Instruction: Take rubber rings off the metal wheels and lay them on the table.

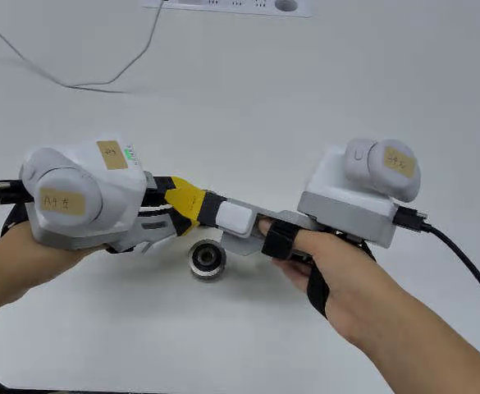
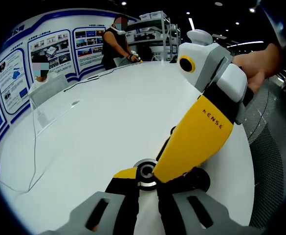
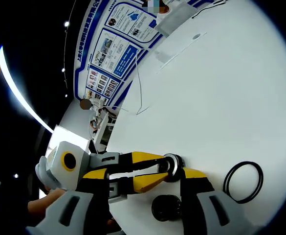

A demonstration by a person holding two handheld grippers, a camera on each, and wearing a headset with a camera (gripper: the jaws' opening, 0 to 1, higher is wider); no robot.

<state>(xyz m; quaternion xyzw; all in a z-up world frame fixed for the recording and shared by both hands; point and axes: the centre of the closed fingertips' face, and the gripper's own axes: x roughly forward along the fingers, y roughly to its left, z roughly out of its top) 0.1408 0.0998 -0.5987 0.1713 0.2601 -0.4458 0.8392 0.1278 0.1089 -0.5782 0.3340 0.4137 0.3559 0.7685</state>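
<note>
Meeting over the white table (image 1: 322, 98), two hand-held grippers share one raised metal wheel (image 3: 172, 164).
Left gripper (image 1: 184, 201) is clamped on that wheel; right gripper (image 1: 219, 215) has its jaws apart, one yellow tip against the wheel. Second wheel (image 1: 208, 259) sits on the table beneath them. Black rubber ring (image 3: 243, 182) lies flat on the table beside the right gripper.

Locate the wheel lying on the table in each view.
Head view: the wheel lies just below centre.
Left gripper view: low, right of centre, partly behind a yellow jaw.
Right gripper view: bottom centre, below the held wheel, left of the loose rubber ring.
Shared landmark: the white table.
</note>
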